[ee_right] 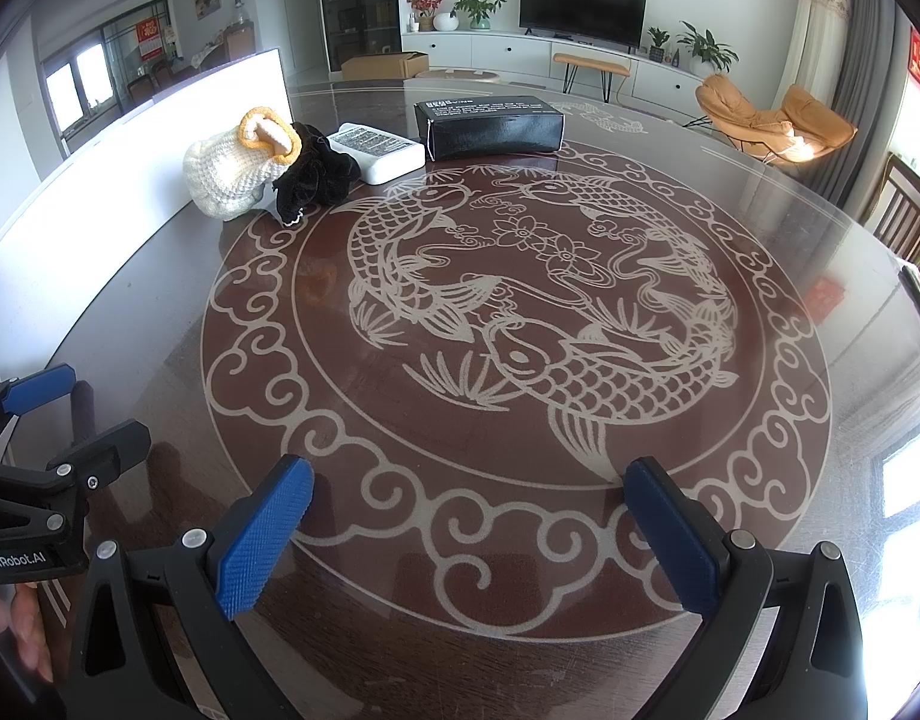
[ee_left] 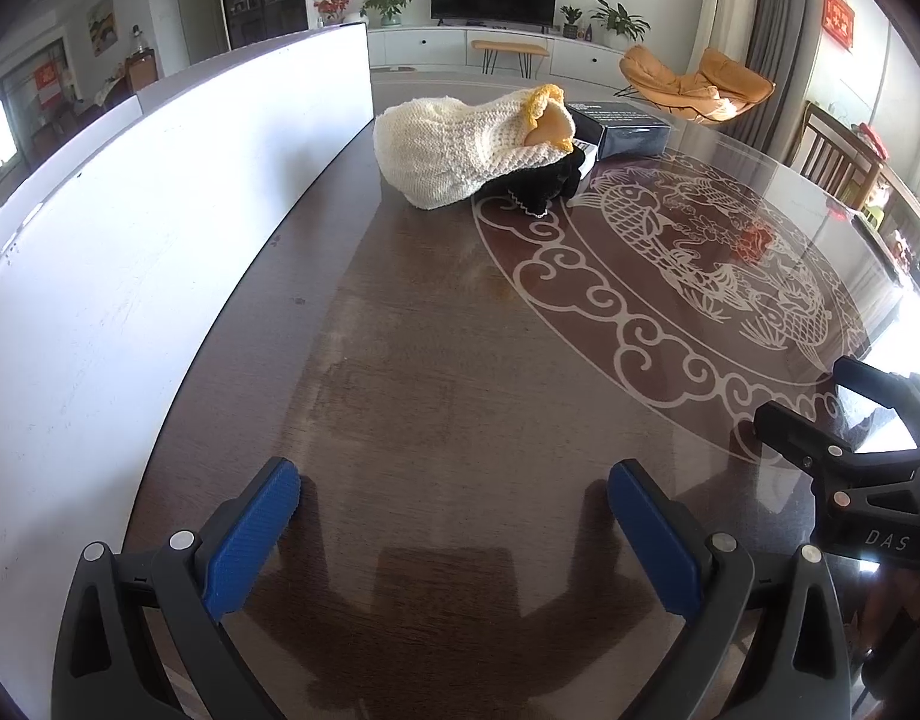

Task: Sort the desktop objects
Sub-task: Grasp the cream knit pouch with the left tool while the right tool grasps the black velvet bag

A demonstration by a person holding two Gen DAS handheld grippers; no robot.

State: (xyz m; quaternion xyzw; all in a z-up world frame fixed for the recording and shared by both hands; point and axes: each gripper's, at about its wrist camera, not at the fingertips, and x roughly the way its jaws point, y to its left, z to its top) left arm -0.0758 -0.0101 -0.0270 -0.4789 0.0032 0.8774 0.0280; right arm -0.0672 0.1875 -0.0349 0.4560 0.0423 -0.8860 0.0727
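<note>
Both grippers sat low over the near edge of the dark glass-topped round table with the pale carp pattern point(ee_right: 580, 540), each with its blue-padded jaws spread wide and nothing between them; left gripper point(ee_left: 453, 483) faced bare wood-brown tabletop beside the long white upright board point(ee_left: 159, 240); right gripper point(ee_right: 469, 480) faced the patterned disc; the things to sort were all clustered at the far side, well apart from both sets of fingers; cream knitted pouch with a yellow-orange rim point(ee_left: 453, 144) lay on its side near the far end of the board, touching the crumpled black velvet fabric piece point(ee_right: 315, 174) just to its right; behind that, touching it, the flat white rectangular device with printed text point(ee_right: 378, 150); next to it the glossy black rectangular box point(ee_right: 490, 123), long axis running left to right across the right wrist view; key relation: the cluster lay dead ahead and slightly right of the left gripper, but ahead and to the left of the right gripper; judged the left gripper had the straighter line to the pouch, the right the better line to the black box; either would need a long forward reach; no sorting destination could be told from these views.
</note>
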